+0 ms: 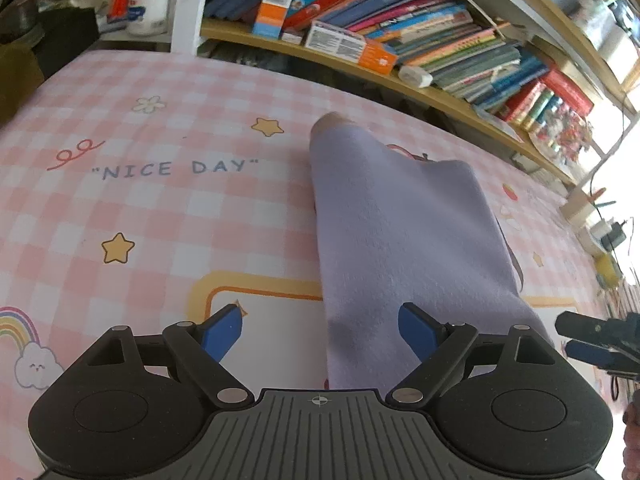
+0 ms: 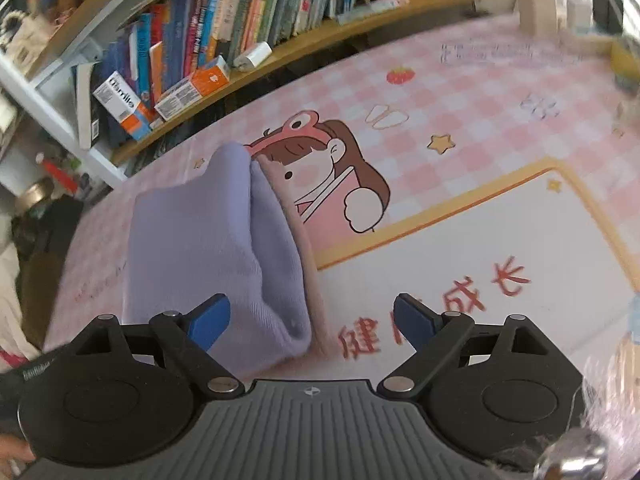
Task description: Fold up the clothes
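L gripper pointed steeply down, jaws spread wide, nothing pinched. R gripper same: tilted down, jaws wide apart, empty; its tip also showed at L view's right edge.

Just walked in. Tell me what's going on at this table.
A person holding two grippers is folding clothes. A lilac knit garment lies folded into a narrow strip on the pink checked cartoon table mat. The left gripper and right gripper both hover open over its near end, neither gripping it.
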